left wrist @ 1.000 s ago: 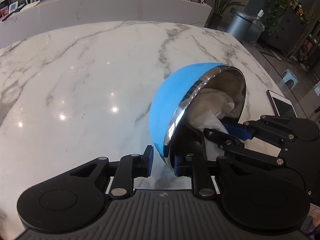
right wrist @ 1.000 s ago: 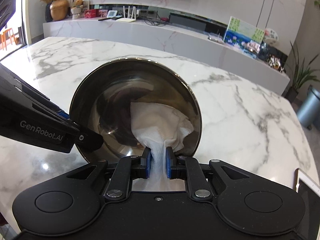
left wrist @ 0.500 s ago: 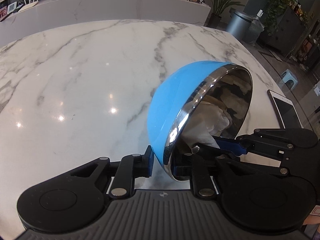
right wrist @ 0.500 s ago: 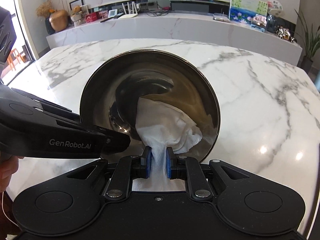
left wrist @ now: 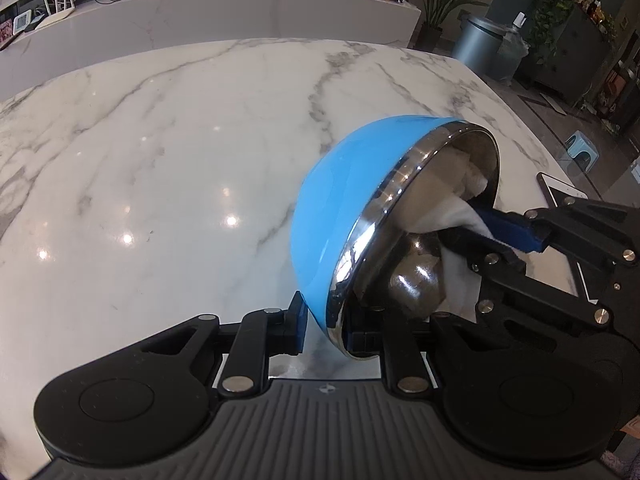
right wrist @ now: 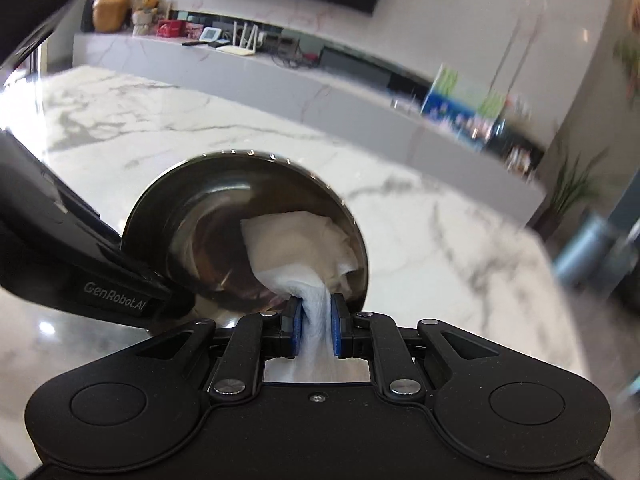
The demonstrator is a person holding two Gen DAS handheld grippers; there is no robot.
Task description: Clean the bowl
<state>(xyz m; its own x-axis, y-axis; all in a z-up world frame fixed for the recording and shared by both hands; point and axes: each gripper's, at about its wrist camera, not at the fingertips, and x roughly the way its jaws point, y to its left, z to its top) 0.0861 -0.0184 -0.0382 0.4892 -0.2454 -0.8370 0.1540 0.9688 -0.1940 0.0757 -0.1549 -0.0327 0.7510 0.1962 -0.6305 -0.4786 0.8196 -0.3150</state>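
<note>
A bowl (left wrist: pixel 344 200), blue outside and shiny steel inside, is held tilted on its side above the marble table. My left gripper (left wrist: pixel 324 326) is shut on the bowl's lower rim. In the right wrist view the bowl's steel inside (right wrist: pixel 208 232) faces the camera. My right gripper (right wrist: pixel 316 328) is shut on a white cloth (right wrist: pixel 304 240), which is pressed against the inside of the bowl at its right. The right gripper (left wrist: pixel 492 232) also shows in the left wrist view, reaching into the bowl with the white cloth (left wrist: pixel 448 216).
The white marble table (left wrist: pixel 160 160) spreads to the left and behind the bowl. A phone (left wrist: pixel 560 192) lies near the table's right edge. A long marble counter (right wrist: pixel 280 80) with small items stands behind the table. A bin (left wrist: pixel 476 44) and plants stand on the floor beyond.
The right gripper has drawn back and the cloth has slid from the bowl's middle to its right side. The bowl has tilted and shifted a little in the left gripper.
</note>
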